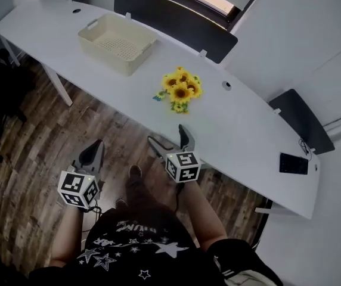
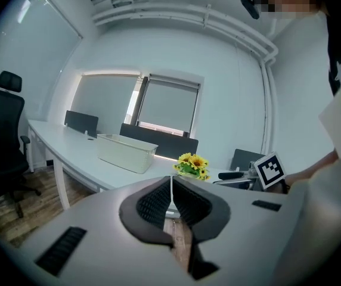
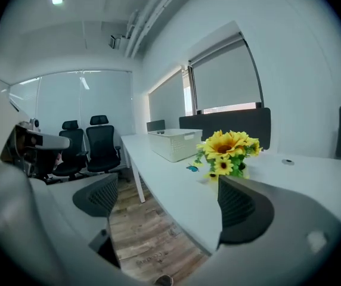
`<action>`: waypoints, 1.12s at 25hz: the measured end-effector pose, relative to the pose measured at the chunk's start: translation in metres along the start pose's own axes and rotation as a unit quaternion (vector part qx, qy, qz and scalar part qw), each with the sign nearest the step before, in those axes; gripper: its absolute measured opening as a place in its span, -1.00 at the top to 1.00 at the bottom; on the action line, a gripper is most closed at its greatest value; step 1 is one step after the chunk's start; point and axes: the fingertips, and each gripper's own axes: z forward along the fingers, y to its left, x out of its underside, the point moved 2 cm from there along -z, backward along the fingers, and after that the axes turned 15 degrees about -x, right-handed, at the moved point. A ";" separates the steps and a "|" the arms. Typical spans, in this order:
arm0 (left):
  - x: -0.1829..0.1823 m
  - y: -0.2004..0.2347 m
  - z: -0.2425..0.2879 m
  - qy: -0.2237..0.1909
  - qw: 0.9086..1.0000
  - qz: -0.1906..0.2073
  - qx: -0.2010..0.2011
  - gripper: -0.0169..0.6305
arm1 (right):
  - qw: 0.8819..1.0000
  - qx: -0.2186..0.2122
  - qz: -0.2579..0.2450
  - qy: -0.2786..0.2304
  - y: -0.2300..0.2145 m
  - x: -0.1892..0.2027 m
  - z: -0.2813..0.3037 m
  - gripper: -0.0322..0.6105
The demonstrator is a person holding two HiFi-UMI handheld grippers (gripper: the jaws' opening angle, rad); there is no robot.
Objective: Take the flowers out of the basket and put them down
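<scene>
1. Long white curved surface [image 1: 248, 136]: loads of bare room, so not much to go wrong here.
2. Cream perforated plastic basket [image 1: 105, 55]: looks empty.
3. Yellow sunflower bunch [image 1: 181, 90]: lying on the surface, well apart from the basket. A stray nudge could knock it off.
4. Right claw [image 1: 168, 136] is spread wide and empty, left claw [image 1: 95, 149] is pinched together. Both are off over the wooden floor [image 1: 27, 154].

Office: long white desk [image 1: 248, 130], dark divider screens [image 1: 170, 19], black swivel chairs [image 3: 102, 145], window blinds [image 2: 170, 106].
</scene>
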 end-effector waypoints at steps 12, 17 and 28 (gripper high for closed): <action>0.007 -0.005 -0.072 -0.028 1.000 -0.003 -0.013 0.90 | 0.996 -0.076 0.003 -0.035 0.085 -0.016 -0.020 -0.48; 0.005 -0.024 -0.084 -0.043 0.999 -0.006 -0.033 0.90 | 0.993 -0.086 -0.016 -0.074 0.084 -0.029 -0.037 0.27; 0.015 -0.076 -0.104 -0.049 0.993 -0.028 -0.102 0.90 | 0.980 -0.178 -0.036 -0.086 0.084 -0.027 -0.071 0.89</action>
